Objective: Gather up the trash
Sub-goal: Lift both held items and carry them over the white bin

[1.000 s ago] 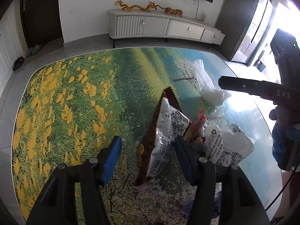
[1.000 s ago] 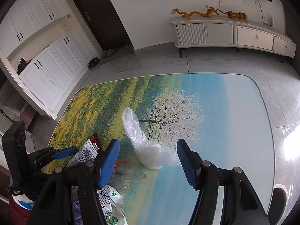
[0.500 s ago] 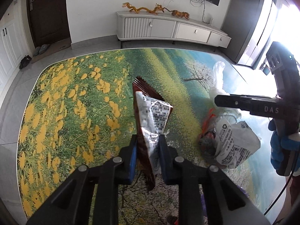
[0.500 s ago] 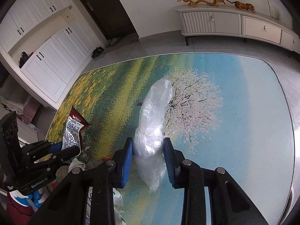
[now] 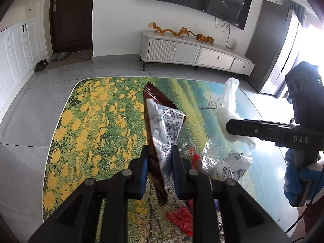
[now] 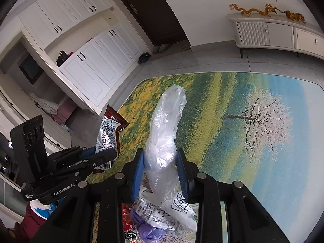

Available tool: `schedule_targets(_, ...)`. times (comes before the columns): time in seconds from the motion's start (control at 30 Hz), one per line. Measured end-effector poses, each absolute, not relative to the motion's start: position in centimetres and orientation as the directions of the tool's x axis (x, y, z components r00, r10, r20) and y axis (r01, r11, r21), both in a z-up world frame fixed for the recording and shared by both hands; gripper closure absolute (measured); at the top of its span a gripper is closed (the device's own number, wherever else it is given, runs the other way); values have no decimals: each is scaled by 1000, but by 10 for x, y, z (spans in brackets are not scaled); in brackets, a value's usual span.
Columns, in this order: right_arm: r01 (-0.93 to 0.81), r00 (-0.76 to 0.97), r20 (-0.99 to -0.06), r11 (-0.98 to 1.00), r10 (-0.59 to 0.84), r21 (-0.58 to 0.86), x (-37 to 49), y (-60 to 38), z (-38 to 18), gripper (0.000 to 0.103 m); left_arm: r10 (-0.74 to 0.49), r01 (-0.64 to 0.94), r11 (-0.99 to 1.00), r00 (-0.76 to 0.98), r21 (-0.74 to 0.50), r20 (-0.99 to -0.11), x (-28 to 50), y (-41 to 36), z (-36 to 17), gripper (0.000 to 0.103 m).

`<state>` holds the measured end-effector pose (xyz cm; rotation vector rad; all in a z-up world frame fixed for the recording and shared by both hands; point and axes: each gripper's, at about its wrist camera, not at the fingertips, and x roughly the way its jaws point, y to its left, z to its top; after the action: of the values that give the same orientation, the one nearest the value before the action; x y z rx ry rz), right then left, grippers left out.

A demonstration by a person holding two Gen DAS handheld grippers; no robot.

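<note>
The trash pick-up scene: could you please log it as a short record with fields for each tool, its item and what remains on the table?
left tool: shut on brown snack wrapper, lifted off the table
right tool: shut on clear plastic bag, standing up between the pads
surface: table with a printed landscape cover
remaining trash: white printed wrapper, red wrapper, purple scrap

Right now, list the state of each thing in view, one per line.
Left gripper: shut on the snack bag.
Snack bag: lifted, crumpled.
Right gripper: shut on the plastic bag.
Plastic bag: lifted, bunched.
White wrapper: lying on the table.
Red wrapper: lying flat.
Door: closed.
</note>
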<state>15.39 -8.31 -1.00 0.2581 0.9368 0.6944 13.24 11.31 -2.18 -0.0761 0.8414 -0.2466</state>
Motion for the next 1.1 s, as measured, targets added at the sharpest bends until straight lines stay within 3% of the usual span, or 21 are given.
schedule_targets(0.37,-348,585,-595,833,551,430,95,-143,51,73,-318,247,948,697,-200,-643,92,81,30,83)
schedule_targets(0.67,-150,748,-573,926,335,346,20,-233,69,73,-452,400,888,679,-226,-579,55,-1,63,83)
schedule_targets(0.9,62,794,-591,948,143,312,-21,-312,57,73,-556,548,807,582,-219,-593,43,-103,63,83)
schedule_targets(1.1,241,765,-643,915,26,324,-36,-386,26,73,-591,648,735,465,-201,-659,47,-198,42,83)
